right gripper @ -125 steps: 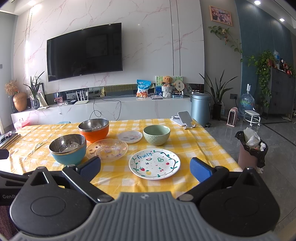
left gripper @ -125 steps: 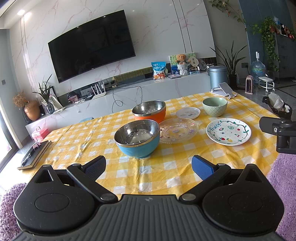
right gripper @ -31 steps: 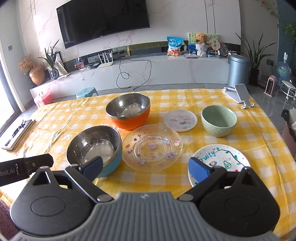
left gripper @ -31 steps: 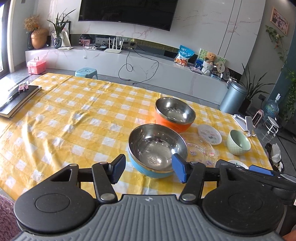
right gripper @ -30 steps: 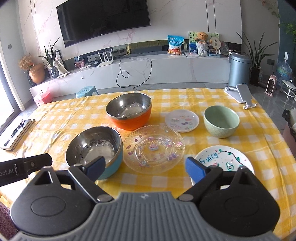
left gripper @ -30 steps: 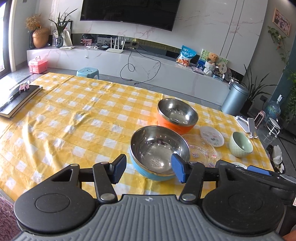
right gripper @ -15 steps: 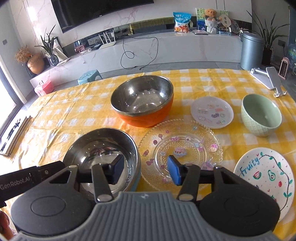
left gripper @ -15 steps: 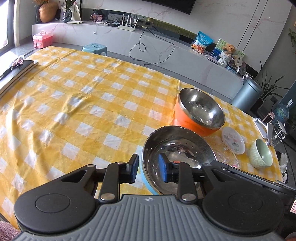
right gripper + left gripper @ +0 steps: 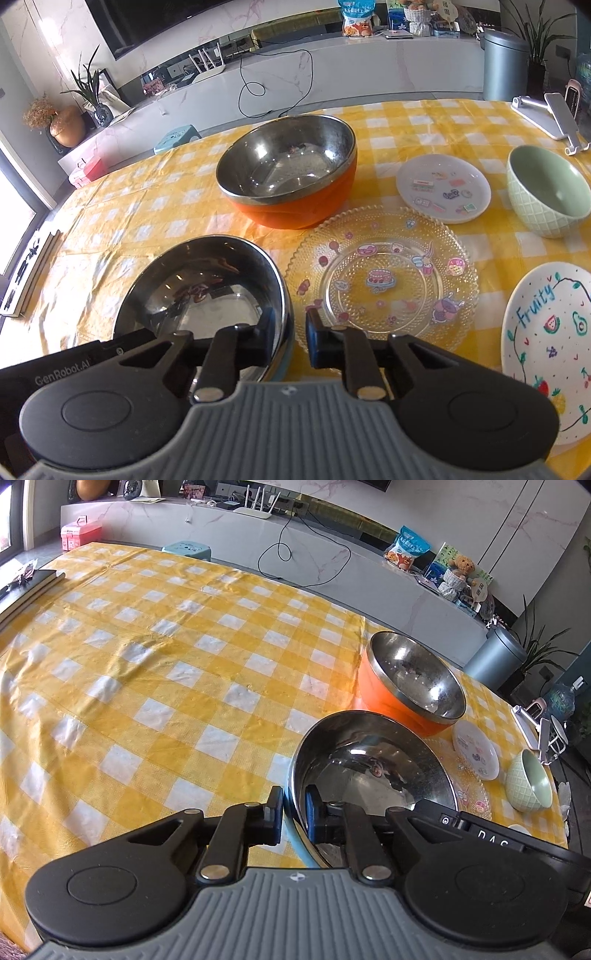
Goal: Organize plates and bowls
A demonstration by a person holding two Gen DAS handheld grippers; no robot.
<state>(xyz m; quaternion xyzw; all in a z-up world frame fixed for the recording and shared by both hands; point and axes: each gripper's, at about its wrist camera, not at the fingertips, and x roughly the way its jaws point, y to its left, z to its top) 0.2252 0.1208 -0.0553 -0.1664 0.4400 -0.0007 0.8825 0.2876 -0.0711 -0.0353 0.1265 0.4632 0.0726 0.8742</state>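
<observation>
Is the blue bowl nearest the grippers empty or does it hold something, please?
Empty: the blue bowl shows only bare shiny steel with reflections inside, right down to its bottom.

Fruity plate (image 9: pixel 546 347) cut off at right edge.

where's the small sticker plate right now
In the right wrist view the small sticker plate sits right of the orange bowl, between the glass plate and the green bowl.

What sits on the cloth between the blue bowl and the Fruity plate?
The clear glass plate lies between the blue bowl and the Fruity plate, shown in the right wrist view.
</observation>
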